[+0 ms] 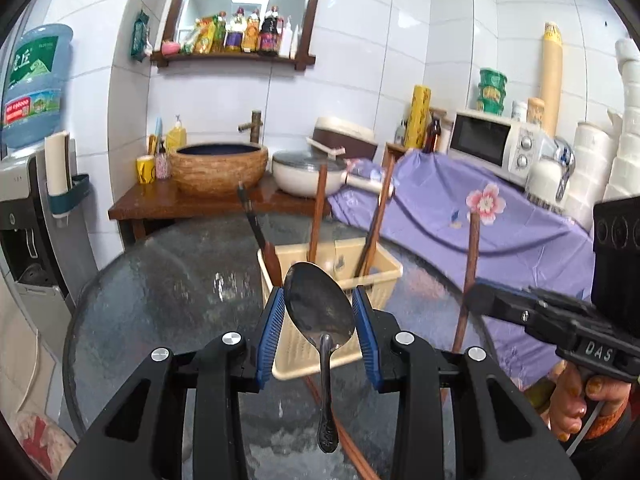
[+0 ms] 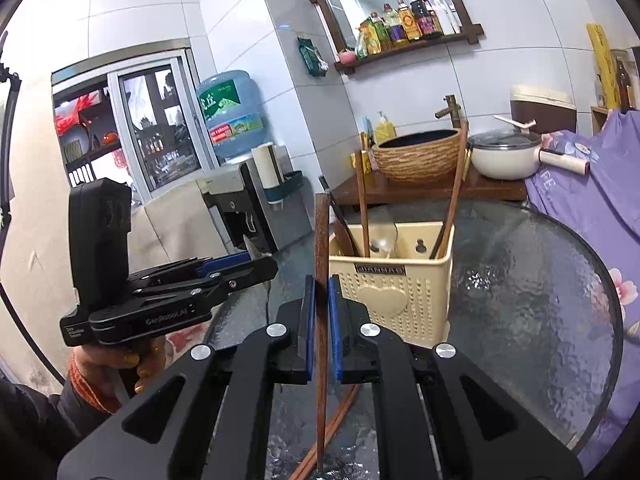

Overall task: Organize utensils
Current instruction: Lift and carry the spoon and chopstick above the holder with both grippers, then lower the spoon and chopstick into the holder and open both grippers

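Metal spoon (image 1: pixel 320 312) sits bowl-up w/ handle hanging down, clamped by its bowl edges between the blue pads of the left gripper (image 1: pixel 319 312). Cream utensil basket (image 1: pixel 340 280) stands just beyond the tips on the glass table (image 1: pixel 160 300), w/ chopsticks & a dark-handled utensil already upright in it. Right gripper (image 2: pixel 319 312) is clamped on one upright wooden chopstick (image 2: pixel 321 280); basket just fwd & right of it, more chopsticks (image 2: pixel 336 420) lying on the glass below.

White tiled walls (image 1: pixel 432 40). Wood-framed mirror (image 1: pixel 244 12) above a wooden counter (image 1: pixel 160 204) with basin (image 1: pixel 218 168). Round glass table (image 2: pixel 540 280). Sliding window (image 2: pixel 132 132) at left. Water dispenser (image 1: pixel 28 208).
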{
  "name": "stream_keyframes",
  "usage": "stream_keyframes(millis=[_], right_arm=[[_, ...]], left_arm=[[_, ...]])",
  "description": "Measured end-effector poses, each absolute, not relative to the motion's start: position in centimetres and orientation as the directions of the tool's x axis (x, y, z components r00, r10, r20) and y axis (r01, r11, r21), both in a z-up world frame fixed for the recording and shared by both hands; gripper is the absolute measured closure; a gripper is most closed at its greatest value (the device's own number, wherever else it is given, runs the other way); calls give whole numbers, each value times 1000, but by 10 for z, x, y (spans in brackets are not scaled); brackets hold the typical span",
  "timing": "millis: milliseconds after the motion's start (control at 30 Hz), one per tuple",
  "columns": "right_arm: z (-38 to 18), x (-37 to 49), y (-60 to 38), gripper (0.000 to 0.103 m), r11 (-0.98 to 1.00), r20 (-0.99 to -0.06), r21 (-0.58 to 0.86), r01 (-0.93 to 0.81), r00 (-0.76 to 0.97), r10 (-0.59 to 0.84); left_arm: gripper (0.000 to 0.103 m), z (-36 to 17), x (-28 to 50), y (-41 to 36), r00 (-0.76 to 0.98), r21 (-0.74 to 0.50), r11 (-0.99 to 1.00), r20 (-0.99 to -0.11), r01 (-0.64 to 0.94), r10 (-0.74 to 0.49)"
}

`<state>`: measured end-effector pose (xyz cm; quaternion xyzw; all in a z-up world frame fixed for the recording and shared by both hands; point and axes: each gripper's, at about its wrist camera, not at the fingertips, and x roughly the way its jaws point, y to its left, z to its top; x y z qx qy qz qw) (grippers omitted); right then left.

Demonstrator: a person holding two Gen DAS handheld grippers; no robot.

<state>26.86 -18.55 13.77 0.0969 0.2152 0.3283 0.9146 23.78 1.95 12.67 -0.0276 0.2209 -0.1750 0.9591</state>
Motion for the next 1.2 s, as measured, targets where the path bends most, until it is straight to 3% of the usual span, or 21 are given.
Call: stream_keyframes(millis=[167,467,667,1200], right_arm=[[173,278,-189,96,776,-272,289,-560,729,628],[261,317,-189,96,858,-86,197,-475,863,497],[264,349,-176,96,918,-45,122,-378,922,386],[154,386,-164,96,932,-221,134,-337,907,359]], left_arm=[[68,171,254,22,887,-147,942,-319,302,-335],[68,218,303,14,947,-174,959,-195,224,-257],[68,188,330,2,944,-157,971,-247,182,-217],[68,109,334,1,904,-118,977,-374,177,-209]])
